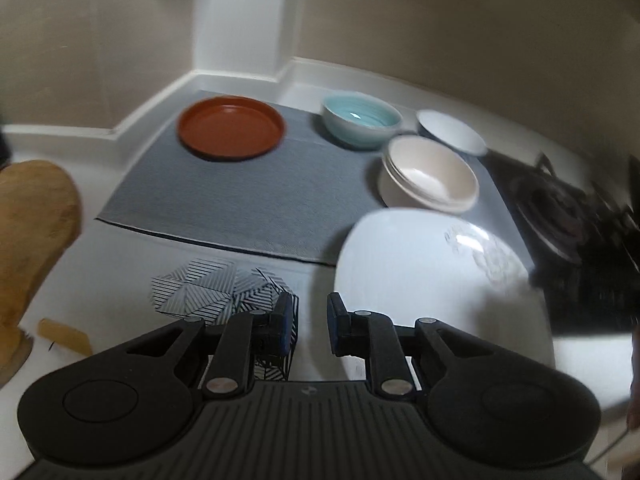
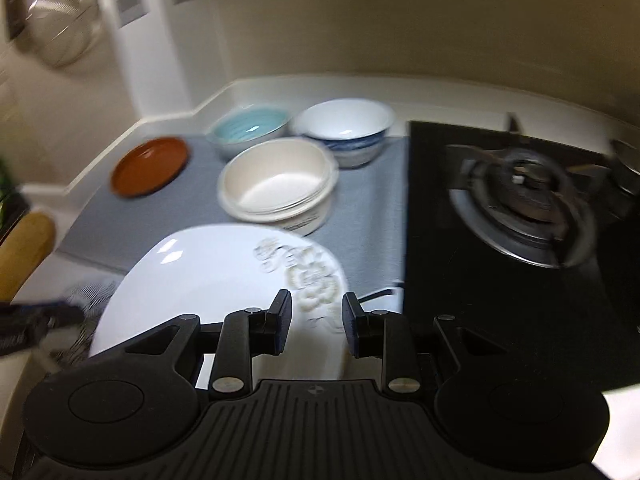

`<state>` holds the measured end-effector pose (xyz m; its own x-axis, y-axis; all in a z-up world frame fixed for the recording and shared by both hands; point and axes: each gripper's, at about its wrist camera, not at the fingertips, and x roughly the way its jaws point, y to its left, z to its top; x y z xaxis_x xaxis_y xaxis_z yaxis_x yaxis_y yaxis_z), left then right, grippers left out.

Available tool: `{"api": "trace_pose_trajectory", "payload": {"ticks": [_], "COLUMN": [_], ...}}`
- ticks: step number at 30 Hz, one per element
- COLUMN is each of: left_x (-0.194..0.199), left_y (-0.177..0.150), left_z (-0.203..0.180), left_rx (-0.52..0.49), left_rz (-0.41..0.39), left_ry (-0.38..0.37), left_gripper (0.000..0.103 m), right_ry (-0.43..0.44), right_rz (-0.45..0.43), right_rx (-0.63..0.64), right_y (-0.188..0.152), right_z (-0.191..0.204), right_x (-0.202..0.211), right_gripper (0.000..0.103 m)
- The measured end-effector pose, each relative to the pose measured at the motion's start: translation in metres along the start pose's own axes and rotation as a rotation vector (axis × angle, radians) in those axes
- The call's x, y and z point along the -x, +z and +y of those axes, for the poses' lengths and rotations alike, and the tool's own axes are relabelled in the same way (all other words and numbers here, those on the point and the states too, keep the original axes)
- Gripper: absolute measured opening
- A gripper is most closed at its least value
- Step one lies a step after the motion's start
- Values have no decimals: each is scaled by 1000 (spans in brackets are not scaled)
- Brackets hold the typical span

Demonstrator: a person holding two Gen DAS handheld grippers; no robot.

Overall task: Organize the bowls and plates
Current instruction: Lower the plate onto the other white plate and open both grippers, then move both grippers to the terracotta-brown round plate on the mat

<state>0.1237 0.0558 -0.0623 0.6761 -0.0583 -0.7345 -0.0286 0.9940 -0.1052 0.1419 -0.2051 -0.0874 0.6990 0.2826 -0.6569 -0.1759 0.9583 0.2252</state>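
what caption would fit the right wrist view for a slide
Right gripper poised over a white plate, jaws apart; cream bowls, teal bowl and brown plate sit on the grey mat.

On the surface (image 1: 120, 280) in front of you a mat (image 1: 248, 208) fills the middle of the left wrist frame. A plate (image 1: 231, 127) sits on its upper left part. To its right a bowl (image 1: 361, 126) stands near the mat's far edge, with another bowl (image 1: 451, 131) further right. A stack of bowls (image 1: 429, 174) stands in front of those two. The big plate (image 1: 420, 264) lies lower right, in front of the stack and overlapping the mat's near edge. A trivet (image 1: 216, 292) lies left of it, below the mat. The stove (image 2: 520, 200) is right of the mat. A board (image 1: 32, 240) stands at the left edge.
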Motion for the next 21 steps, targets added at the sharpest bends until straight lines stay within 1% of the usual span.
{"api": "trace_pose_trajectory", "payload": {"ticks": [2,4,8,16,21], "left_x": [3,5,20,48,59], "left_y": [1,-1,-10,-36,-45], "left_z": [-5,-9,-17,-19,-20], "left_rx": [14,35,60,141,160], "left_rz": [-14,-12,-31,-19,-24], "left_ry": [27,59,109,216,244], "left_gripper": [20,20,20,21,21], "right_ry": [61,101,181,324,374], "right_rz": [-6,-15,12,50,71], "right_rx": [68,139,151,263,307], "right_y": [3,3,5,4,4], "right_z": [6,11,9,19,24], "right_x": [2,1,-5,-15,-22], "right_gripper": [30,30,30,30,30]}}
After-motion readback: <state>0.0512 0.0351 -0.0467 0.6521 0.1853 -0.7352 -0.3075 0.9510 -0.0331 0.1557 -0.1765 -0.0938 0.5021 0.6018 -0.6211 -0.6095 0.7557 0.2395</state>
